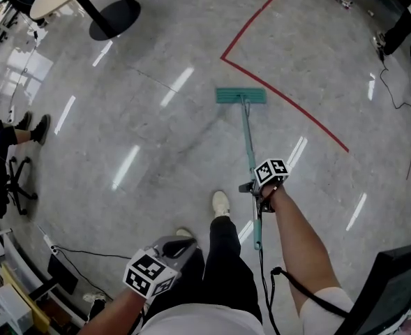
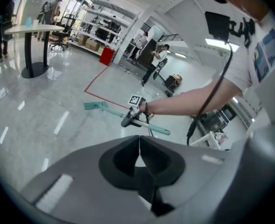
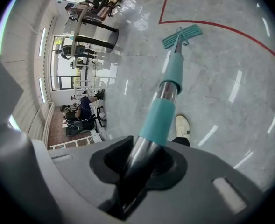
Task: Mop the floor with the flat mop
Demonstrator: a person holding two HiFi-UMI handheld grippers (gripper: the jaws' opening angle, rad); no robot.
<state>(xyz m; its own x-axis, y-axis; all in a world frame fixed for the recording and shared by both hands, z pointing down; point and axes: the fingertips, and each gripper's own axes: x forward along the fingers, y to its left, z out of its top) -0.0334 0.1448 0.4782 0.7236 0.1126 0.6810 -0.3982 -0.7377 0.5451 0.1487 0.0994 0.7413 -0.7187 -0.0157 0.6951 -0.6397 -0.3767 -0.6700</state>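
Task thing: the flat mop's head (image 1: 241,95) lay on the floor (image 1: 142,145) ahead of us, just beside the red tape line (image 1: 289,100), with the mop handle (image 1: 247,142) running back towards our legs.

Right gripper (image 1: 255,187): clenched around the handle, part-way up. Its own view showed the metal tube filling the gap between the jaws.

Left gripper (image 1: 177,246): jaws closed together with nothing between them, held low by our left hip and well apart from the mop.

Stage (our judgement): a one-handed stroke was under way, with most of the floor yet to be covered.

Risk 1: the round tube might twist or slide in the grip, since only one gripper steadied it. The head could then tip onto an edge and skip.

Risk 2: the black cable (image 1: 264,278) hanging off our right forearm ran just beside the handle's near end, so a pull-back might snag it.

Risk 3: our forward shoe (image 1: 220,202) stood near the handle, and a short stroke could knock it.

Risk 4: a seated person (image 1: 3,145) and a table base (image 1: 114,16) bordered the area, so wide sweeps wanted care.

Hidden: the right pads lay behind the tube, so we could not see their contact faces.

Unclear: we could not tell whether the floor was wet or the mop head pressed fully flat.

Cut off: the marker cube covered much of the left gripper in the head view.
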